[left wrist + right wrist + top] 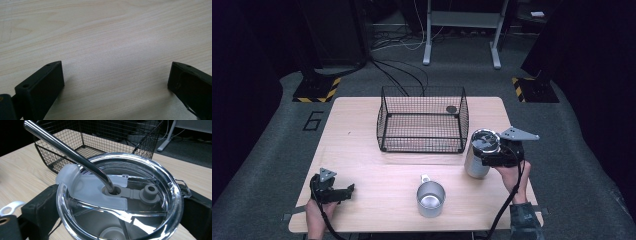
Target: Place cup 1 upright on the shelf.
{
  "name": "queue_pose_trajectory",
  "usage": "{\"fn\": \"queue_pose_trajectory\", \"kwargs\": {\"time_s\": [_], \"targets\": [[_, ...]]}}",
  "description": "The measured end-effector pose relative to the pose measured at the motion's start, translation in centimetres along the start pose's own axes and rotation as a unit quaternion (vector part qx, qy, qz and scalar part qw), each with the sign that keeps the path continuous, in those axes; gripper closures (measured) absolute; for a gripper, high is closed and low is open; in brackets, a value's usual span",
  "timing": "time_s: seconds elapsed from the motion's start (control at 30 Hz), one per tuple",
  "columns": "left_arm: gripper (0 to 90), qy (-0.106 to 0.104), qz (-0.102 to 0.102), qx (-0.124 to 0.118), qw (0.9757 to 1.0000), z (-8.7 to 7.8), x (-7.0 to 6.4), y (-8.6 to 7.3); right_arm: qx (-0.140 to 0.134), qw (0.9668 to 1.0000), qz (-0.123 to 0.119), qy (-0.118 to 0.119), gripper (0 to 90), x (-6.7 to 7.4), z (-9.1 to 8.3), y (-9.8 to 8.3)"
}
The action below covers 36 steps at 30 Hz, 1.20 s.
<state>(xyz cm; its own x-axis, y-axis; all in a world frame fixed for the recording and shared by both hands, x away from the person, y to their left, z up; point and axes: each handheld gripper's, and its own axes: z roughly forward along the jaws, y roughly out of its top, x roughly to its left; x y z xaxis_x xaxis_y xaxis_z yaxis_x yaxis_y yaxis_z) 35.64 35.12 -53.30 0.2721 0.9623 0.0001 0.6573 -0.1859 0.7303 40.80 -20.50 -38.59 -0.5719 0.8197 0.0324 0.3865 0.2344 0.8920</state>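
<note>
**Right tool on tumbler; basket ahead-left**

Your right tool (492, 156) is clamped around the tall steel tumbler with clear lid (479, 152), upright on the desk (362, 150). The black wire basket (422, 120) lies just forward-left. Your left tool (343, 192) rests spread and empty, well apart.

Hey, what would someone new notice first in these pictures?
Probably the tall stainless steel tumbler with a clear lid and metal straw, gripped near its top by the right gripper at the right side of the light wooden table. Behind it stands a black wire mesh basket; a short steel mug with a handle sits near the front edge.
</note>
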Motion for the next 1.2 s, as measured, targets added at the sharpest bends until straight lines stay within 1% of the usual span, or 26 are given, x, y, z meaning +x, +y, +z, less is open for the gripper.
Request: {"fn": "queue_pose_trajectory", "kwargs": {"time_s": [0.1,0.13,0.17,0.2,0.27,0.37,0.47,0.97,1.2], "targets": [[0.5,0.0,0.0,0.0,1.0,0.0,0.0,0.0,0.0,1.0,0.004,0.005,3.1,0.1,0.0,0.1],[0.5,0.0,0.001,0.001,1.0,0.0,0.0,0.0,0.0,0.9999,0.0,0.01,3.1,0.2,0.1,0.2],[0.5,0.0,0.001,0.0,1.0,0.0,0.0,0.0,0.001,0.9999,0.003,0.01,3.1,0.3,0.1,0.2],[0.5,0.0,0.0,0.0,1.0,0.0,0.0,0.0,0.001,0.9999,-0.003,0.011,3.1,0.4,0.2,0.3],[0.5,0.0,0.0,0.0,1.0,0.0,0.0,0.0,0.001,0.9999,-0.002,0.011,3.1,0.5,0.2,0.3],[0.5,0.0,0.0,0.0,1.0,0.0,0.0,0.0,0.002,0.9998,-0.005,0.02,3.1,0.8,0.2,0.7],[0.5,0.0,0.0,0.0,1.0,0.0,0.0,0.0,0.001,0.9997,-0.007,0.022,3.1,1.0,0.3,0.9],[0.5,0.0,0.001,0.0,1.0,0.0,0.0,0.0,-0.006,0.9989,-0.018,0.043,3.1,2.1,0.5,2.9],[0.5,0.0,0.001,0.0,1.0,0.0,0.0,0.0,-0.006,0.9984,-0.023,0.051,3.1,2.5,1.1,4.0]]}}
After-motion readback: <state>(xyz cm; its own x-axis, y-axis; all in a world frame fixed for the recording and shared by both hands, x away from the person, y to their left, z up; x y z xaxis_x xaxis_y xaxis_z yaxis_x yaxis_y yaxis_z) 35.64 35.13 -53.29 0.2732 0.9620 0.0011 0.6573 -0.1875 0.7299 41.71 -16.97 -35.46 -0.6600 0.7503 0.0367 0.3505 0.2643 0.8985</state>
